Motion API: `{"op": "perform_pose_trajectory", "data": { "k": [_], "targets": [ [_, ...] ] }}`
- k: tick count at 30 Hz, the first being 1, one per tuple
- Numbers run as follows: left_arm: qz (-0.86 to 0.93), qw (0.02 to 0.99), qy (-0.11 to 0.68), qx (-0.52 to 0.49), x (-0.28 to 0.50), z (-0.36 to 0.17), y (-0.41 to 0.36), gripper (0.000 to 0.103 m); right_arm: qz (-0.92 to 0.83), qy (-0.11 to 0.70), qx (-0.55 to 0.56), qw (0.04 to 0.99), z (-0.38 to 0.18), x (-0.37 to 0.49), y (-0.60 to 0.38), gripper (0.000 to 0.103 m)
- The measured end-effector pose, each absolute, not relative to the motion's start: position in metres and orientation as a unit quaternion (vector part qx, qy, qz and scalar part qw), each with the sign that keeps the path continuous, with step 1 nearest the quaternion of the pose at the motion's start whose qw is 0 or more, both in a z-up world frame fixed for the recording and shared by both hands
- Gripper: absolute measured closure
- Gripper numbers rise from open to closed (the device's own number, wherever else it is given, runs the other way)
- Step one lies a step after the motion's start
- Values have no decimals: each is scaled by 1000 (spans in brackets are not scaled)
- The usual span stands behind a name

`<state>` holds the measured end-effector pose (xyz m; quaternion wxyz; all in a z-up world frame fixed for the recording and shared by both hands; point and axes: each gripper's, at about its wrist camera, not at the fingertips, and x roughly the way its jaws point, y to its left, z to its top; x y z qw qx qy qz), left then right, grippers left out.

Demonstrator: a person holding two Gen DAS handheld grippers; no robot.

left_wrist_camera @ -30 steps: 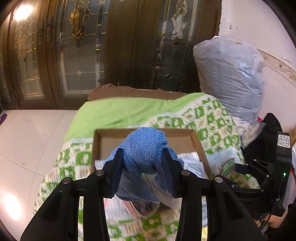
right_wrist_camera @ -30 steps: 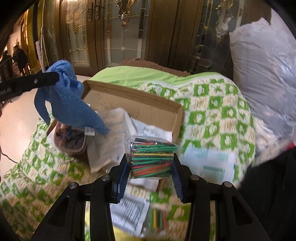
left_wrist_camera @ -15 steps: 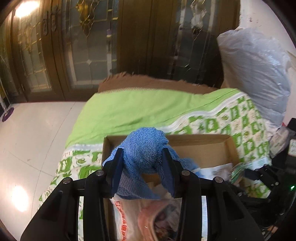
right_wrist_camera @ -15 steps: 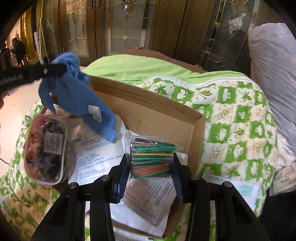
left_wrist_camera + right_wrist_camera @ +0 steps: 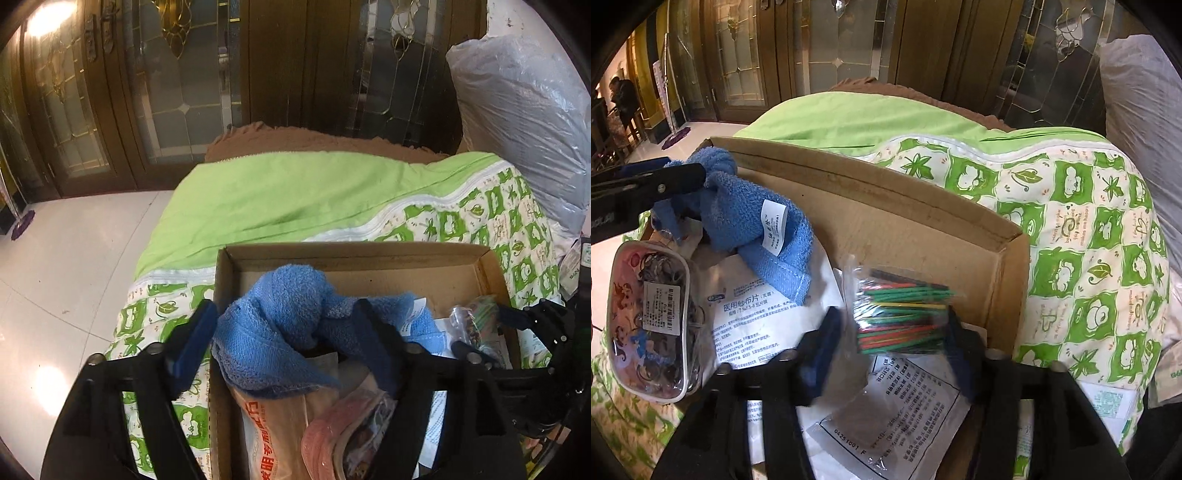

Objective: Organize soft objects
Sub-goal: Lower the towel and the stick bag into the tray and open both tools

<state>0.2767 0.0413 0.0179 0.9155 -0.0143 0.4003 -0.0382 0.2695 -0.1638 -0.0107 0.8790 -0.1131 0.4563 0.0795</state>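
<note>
Both grippers point steeply down into a shallow cardboard box (image 5: 354, 254) that sits on a green-and-white patterned quilt (image 5: 1082, 236).

The left gripper (image 5: 284, 332) hangs over the left half of the box, tilted forward and down. Its jaws have just been opening and now stand wide. The blue towel (image 5: 291, 325) lies bunched between them: the left finger (image 5: 192, 339) is clear of the cloth, while the right finger (image 5: 376, 347) looks to be just against a fold (no squeeze shows on either side). The towel slumps onto an orange printed packet (image 5: 273, 417) in the box, with one end trailing to the right. From the right wrist view the towel (image 5: 753, 218) rests on a white paper sachet (image 5: 753, 321), its white care label turned up, and the left gripper (image 5: 665, 181) reaches in from the left edge.

The right gripper (image 5: 890, 332) leans over the right side of the box at a similar downward angle. Its jaws have also just been opening. The clear bag of coloured sticks (image 5: 901, 314) stands between them, with a gap showing beside the left finger (image 5: 823, 347); the right finger (image 5: 960, 350) is blurred, and whether it touches the bag cannot be told. The bag sits on another white sachet (image 5: 905, 406) inside the box.

A clear zip pouch of hair ties (image 5: 650, 325) lies at the box's near left corner
</note>
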Motion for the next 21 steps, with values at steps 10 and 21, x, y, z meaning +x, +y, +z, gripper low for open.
{"op": "perform_pose_trajectory", "data": {
  "k": [10,21],
  "targets": [
    [-28,928,371,-31,224,51,57,22,81,436,-99,891,22,224,-181,20],
    [-66,921,383,-31,106,26,37,22,80,460,-87,880,35,119,-221,17]
  ]
}}
